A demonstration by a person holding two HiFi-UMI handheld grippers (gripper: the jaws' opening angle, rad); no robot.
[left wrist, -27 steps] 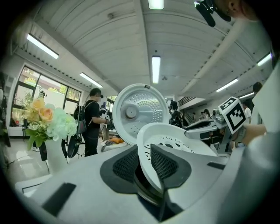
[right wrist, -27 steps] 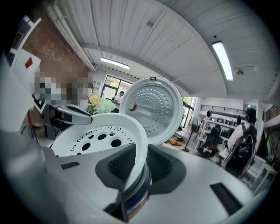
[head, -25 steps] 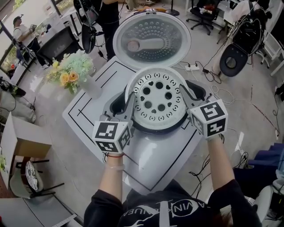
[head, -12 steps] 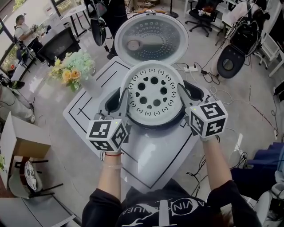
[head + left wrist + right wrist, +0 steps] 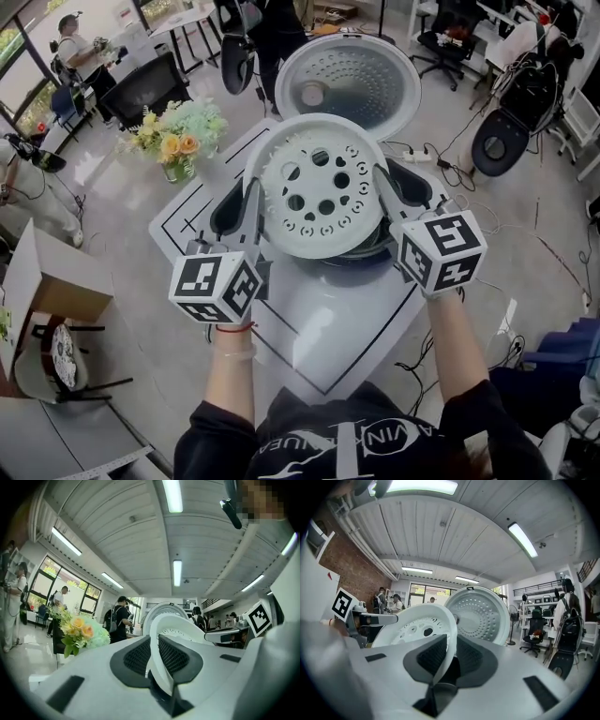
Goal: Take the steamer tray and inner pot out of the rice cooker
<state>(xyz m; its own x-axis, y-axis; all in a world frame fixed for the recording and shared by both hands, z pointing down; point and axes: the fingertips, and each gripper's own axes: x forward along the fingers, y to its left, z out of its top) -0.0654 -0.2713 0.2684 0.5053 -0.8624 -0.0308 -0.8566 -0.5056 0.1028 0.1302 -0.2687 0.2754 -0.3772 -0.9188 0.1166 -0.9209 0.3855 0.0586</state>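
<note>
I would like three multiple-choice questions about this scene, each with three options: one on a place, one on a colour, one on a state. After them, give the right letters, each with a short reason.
1. In the head view, where is the bouquet?
A. left of the cooker
B. right of it
C. inside it

2. What colour is the tray?
A. black
B. white
C. red

3. The cooker's lid is:
A. shut
B. lying on the floor
C. open

Answers:
1 A: the bouquet shows at the picture's left, and the cooker is in the middle.
2 B: it is white all over, with round holes.
3 C: it stands raised behind the tray, with its inside showing.
</note>
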